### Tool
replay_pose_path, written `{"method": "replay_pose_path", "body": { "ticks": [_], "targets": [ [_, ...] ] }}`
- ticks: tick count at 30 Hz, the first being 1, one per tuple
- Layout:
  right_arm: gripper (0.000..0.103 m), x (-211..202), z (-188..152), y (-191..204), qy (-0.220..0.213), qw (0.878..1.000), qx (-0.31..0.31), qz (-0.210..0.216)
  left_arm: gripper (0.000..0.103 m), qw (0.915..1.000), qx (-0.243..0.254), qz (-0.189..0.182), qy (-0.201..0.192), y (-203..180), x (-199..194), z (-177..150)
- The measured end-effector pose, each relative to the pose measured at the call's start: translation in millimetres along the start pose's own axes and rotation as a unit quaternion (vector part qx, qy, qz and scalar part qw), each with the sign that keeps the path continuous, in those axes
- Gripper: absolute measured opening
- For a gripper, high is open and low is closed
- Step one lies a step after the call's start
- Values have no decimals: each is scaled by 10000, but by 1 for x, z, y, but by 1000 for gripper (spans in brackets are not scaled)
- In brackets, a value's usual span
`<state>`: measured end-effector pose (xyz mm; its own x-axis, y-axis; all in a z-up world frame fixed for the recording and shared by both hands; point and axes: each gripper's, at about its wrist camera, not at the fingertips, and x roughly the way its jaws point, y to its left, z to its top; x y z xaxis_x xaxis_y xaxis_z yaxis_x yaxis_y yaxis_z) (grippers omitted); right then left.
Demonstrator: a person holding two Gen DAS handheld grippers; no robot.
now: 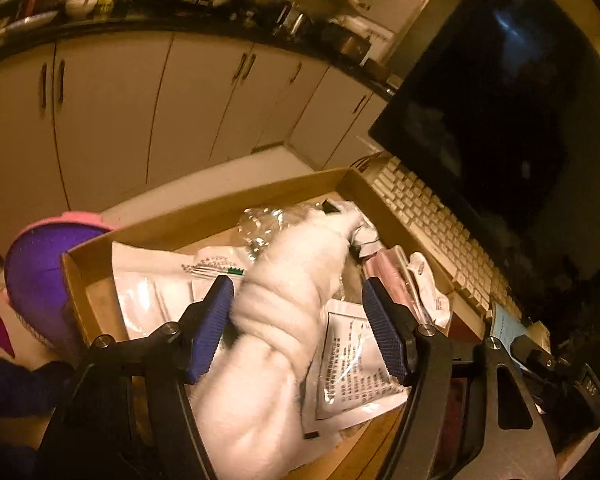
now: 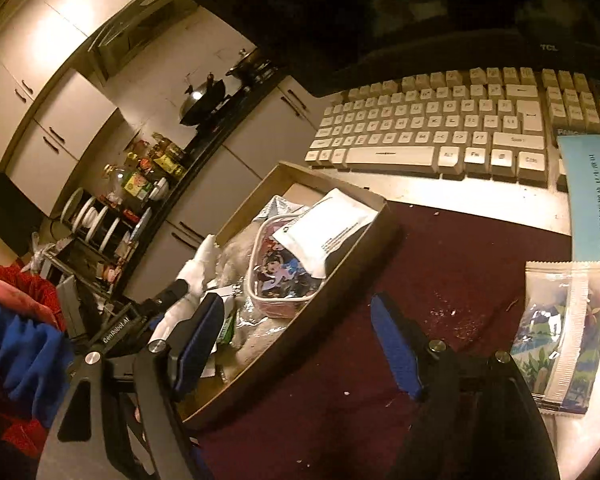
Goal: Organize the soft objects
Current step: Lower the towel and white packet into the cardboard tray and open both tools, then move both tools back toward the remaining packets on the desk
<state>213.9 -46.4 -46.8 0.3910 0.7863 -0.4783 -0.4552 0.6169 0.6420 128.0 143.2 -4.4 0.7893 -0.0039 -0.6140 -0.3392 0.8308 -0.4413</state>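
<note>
My left gripper [image 1: 300, 324] hangs over a shallow cardboard box [image 1: 204, 220]. Its blue pads are wide apart with a white fluffy soft toy [image 1: 284, 320] between them; only the left pad touches it. The toy lies on sealed white packets [image 1: 352, 364] and clear plastic bags in the box. My right gripper [image 2: 300, 344] is open and empty above the dark red mat [image 2: 440, 280], beside the box [image 2: 340, 256]. The left gripper [image 2: 172, 296] and the white toy [image 2: 200, 264] show at the box's left end. A cartoon pouch [image 2: 280, 280] and a white packet [image 2: 324, 228] lie inside.
A white keyboard [image 2: 440, 128] and a dark monitor [image 1: 500, 100] stand behind the box. A printed snack bag [image 2: 560, 332] and a blue sheet [image 2: 592, 200] lie on the right. A purple and pink object [image 1: 36, 272] sits left of the box. Kitchen cabinets lie beyond.
</note>
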Motion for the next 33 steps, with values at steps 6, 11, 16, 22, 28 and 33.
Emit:
{"method": "replay_pose_path", "body": {
  "ticks": [6, 11, 16, 22, 28, 33],
  "targets": [
    [76, -9, -5, 5, -39, 9999, 98, 66, 67, 9998, 10, 165, -119, -10, -15, -6],
    [76, -34, -15, 23, -315, 9991, -134, -243, 67, 9999, 124, 119, 19, -33, -28, -16],
    [76, -54, -46, 14, -415, 9974, -72, -591, 68, 9983, 554, -23, -173, -72, -54, -34],
    [76, -101, -83, -39, -555, 9933, 876, -518, 67, 9943, 950, -481, 18, -124, -69, -68],
    [76, -157, -113, -82, -1071, 9780, 1650, -694, 67, 9866, 1220, -825, 705, -170, -61, -102],
    [76, -185, -110, -80, -1700, 9681, 1407, -1188, 67, 9832, 1466, -873, 644, -187, -67, -108]
  ]
}}
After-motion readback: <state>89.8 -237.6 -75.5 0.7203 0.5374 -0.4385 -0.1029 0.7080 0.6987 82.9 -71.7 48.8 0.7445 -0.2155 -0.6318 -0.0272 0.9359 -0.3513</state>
